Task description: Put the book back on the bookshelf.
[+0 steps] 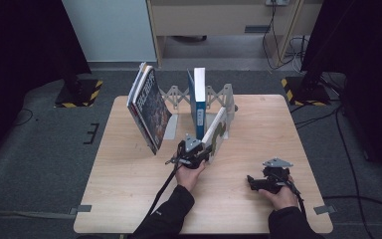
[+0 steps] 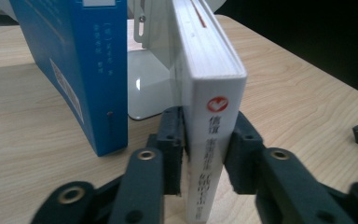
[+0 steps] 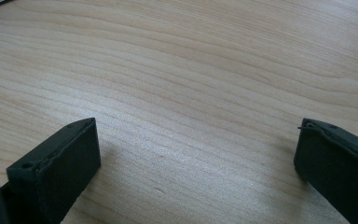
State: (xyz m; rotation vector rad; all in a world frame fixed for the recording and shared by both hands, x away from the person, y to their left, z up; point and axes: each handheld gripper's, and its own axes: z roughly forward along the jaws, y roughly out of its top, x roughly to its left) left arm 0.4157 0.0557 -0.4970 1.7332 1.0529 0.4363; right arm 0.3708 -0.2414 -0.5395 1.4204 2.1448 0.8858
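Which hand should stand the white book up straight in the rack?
Left. The left gripper already has its jaws around the white book; the right gripper rests open over bare table.
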